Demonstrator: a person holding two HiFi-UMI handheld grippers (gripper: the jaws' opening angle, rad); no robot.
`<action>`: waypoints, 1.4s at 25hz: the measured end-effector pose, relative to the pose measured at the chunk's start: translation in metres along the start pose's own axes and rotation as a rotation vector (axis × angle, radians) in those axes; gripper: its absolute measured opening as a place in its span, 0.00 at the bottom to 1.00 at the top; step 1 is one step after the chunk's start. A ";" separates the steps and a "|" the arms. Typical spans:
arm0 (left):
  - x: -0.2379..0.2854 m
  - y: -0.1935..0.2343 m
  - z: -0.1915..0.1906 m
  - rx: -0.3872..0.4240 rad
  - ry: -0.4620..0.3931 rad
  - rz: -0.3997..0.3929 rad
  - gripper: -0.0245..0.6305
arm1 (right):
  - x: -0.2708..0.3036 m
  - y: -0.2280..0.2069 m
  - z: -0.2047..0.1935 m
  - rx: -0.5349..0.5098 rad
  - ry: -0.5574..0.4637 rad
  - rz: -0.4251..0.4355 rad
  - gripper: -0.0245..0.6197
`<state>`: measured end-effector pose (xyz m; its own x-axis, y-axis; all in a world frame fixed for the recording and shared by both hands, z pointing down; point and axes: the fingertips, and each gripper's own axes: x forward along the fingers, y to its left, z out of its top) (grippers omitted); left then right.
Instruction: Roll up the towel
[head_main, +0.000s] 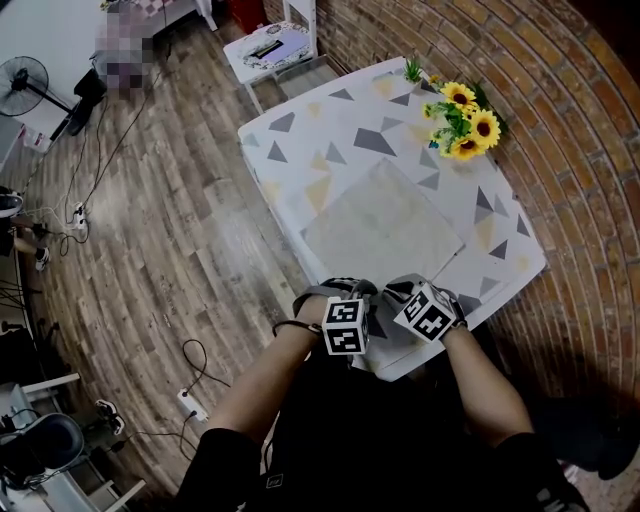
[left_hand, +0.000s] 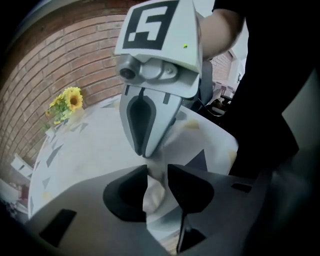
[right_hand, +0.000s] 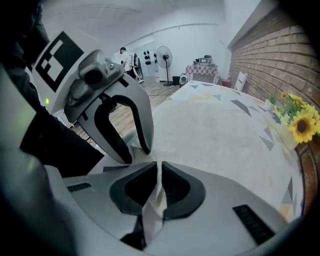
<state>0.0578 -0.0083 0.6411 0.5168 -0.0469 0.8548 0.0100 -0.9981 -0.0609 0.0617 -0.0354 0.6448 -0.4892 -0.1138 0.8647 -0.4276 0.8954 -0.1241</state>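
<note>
Starting at the left, the left hand-held gripper (left_hand: 157, 170) has its jaws partly apart, with a crumpled fold of pale cloth standing loosely between them, not pinched; I judge this fold to be the near edge of the towel (head_main: 385, 225), which otherwise lies spread flat in the middle of the desk (head_main: 500, 280), though the patterned cover (head_main: 375, 140) lies right beneath and I cannot fully tell the two apart at the jaws; the risk on this side is that the fold slips out once the hands turn, leaving that end flat; further right, the right hand-held gripper (right_hand: 159, 170) has its jaws nearly together, clamped on a thin edge of the same pale cloth; if only this side carries the edge over, the roll would likely start skewed and wind into a cone rather than a straight roll; should either gripper catch the cover along with the towel, rolling would drag the cover toward the near edge; at the far right corner, the sunflowers (head_main: 465, 122) stand on that cover and could be pulled over.
</note>
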 end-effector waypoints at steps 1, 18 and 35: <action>0.001 0.002 -0.001 -0.001 0.005 0.008 0.23 | -0.002 -0.001 0.001 0.000 -0.005 -0.010 0.11; -0.014 0.030 0.002 -0.083 -0.026 0.058 0.24 | -0.004 -0.003 -0.001 -0.202 0.026 -0.104 0.20; 0.001 0.048 -0.015 -0.087 0.073 0.078 0.24 | -0.007 -0.017 -0.006 -0.181 0.032 -0.102 0.31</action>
<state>0.0462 -0.0571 0.6470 0.4498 -0.1246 0.8844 -0.1038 -0.9908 -0.0868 0.0767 -0.0468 0.6441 -0.4245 -0.1968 0.8838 -0.3289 0.9429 0.0519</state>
